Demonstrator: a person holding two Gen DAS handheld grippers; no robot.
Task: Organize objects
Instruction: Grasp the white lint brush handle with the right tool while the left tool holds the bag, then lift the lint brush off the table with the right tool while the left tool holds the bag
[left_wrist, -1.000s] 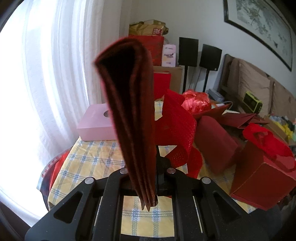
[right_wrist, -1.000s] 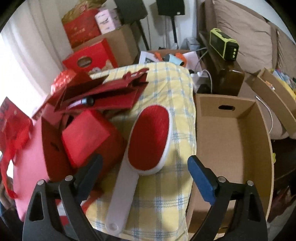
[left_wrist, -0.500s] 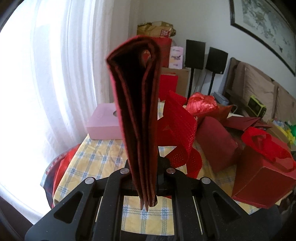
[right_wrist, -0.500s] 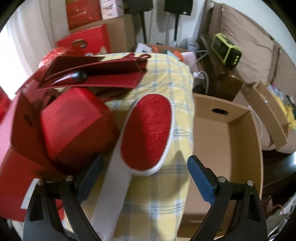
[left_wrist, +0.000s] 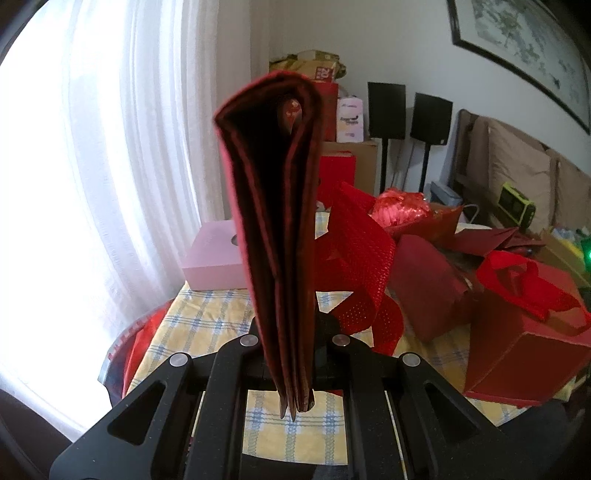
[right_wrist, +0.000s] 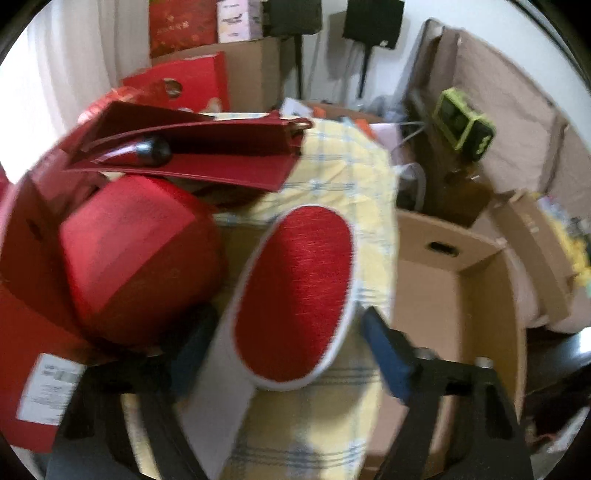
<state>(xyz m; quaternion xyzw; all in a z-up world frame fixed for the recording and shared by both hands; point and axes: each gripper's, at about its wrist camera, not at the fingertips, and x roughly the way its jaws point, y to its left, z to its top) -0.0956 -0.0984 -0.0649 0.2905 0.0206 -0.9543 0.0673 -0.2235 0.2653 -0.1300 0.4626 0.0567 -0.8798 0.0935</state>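
The left gripper (left_wrist: 291, 373) is clamped on a folded red bag (left_wrist: 275, 221), held upright above the checked tablecloth (left_wrist: 207, 325). One lint brush (right_wrist: 291, 306) lies on that cloth, just left of the one empty cardboard box (right_wrist: 461, 295). The right gripper (right_wrist: 284, 347) has just been closing, its jaws straddling the brush where head meets handle, not yet pressing. The brush looks light, stiff and smooth-sided; that neck seems the surest hold.
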